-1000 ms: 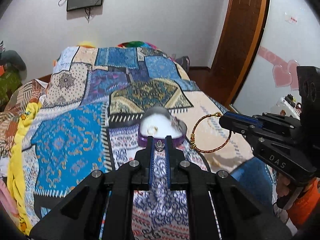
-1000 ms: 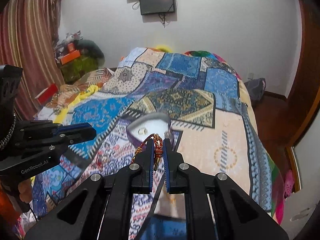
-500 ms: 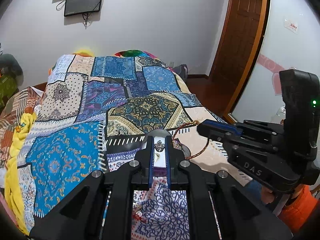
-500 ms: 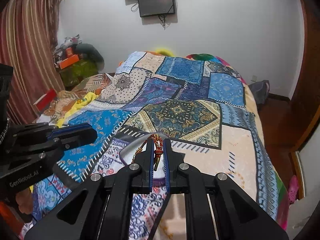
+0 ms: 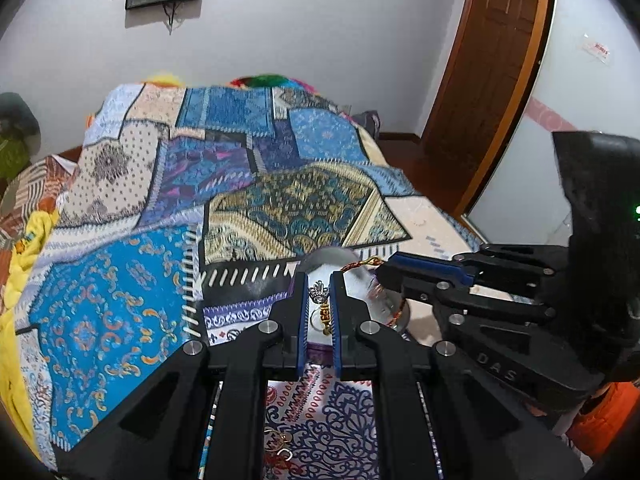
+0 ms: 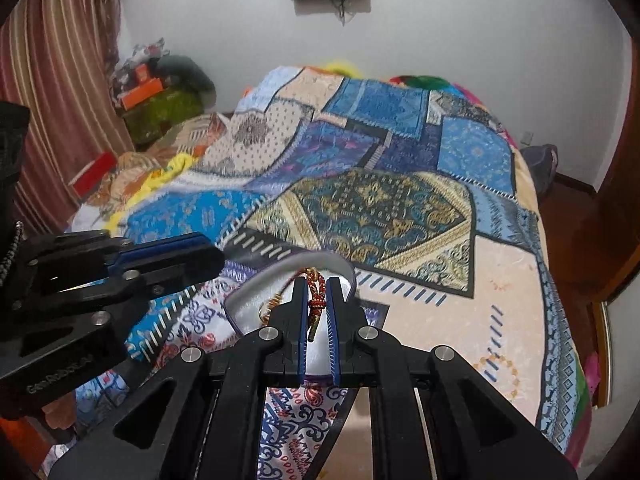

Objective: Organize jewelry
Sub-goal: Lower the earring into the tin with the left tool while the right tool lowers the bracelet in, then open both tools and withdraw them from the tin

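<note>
A heart-shaped purple jewelry box (image 6: pixel 256 304) with white lining sits on the patchwork bedspread, just beyond both grippers; it also shows in the left wrist view (image 5: pixel 360 276). My left gripper (image 5: pixel 319 296) is shut on a small silver pendant (image 5: pixel 319 293) with a gold piece below it, held over the box. My right gripper (image 6: pixel 316 300) is shut on the red-and-gold braided bracelet (image 6: pixel 316 284), whose loop hangs over the box. In the left wrist view the right gripper (image 5: pixel 394 270) reaches in from the right with the bracelet (image 5: pixel 360 265).
The patchwork bedspread (image 5: pixel 288 208) covers the whole bed. Small gold jewelry pieces (image 5: pixel 280 446) lie on the cloth below my left gripper. A wooden door (image 5: pixel 492 80) stands to the right; clutter and a curtain (image 6: pixel 60 80) stand to the left.
Both grippers have moved forward over the box, and the right gripper has swung the bracelet in from the right so it now hangs above the white lining.
</note>
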Demonstrator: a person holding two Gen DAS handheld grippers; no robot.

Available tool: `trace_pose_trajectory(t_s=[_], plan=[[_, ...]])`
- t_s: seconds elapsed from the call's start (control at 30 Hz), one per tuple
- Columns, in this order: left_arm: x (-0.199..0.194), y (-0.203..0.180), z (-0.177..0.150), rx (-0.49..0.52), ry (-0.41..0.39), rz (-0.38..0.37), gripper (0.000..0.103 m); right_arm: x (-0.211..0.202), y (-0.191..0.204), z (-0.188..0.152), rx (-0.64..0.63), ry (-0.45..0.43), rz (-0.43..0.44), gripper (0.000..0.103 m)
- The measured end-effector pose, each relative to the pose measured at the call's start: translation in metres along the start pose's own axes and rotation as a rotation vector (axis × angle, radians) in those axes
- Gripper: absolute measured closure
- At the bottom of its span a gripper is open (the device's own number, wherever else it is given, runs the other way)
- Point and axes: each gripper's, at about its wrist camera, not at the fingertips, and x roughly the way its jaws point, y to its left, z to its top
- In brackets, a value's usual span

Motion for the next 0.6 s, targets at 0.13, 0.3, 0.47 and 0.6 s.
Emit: trace_pose_trajectory(t_s=[0.13,0.3,0.47,0.6], plan=[[0.015,0.004,-0.006,-0.009,0.038,0.003,0.095,0.007,0.001,-0.005,-0.017,0.028,-0.013,0.095],[0.023,0.006,-0.01,-0.018,0.067,-0.008,0.095,0.014,-0.001,-0.009,-0.031,0.058,-0.025,0.095],[0.026,0.003,-0.014,-0.004,0.083,-0.007,0.095,0.012,-0.001,-0.013,-0.051,0.066,-0.031,0.095],[0.024,0.001,-0.015,-0.001,0.079,0.004,0.095,0.012,0.001,-0.014,-0.072,0.07,-0.04,0.095]])
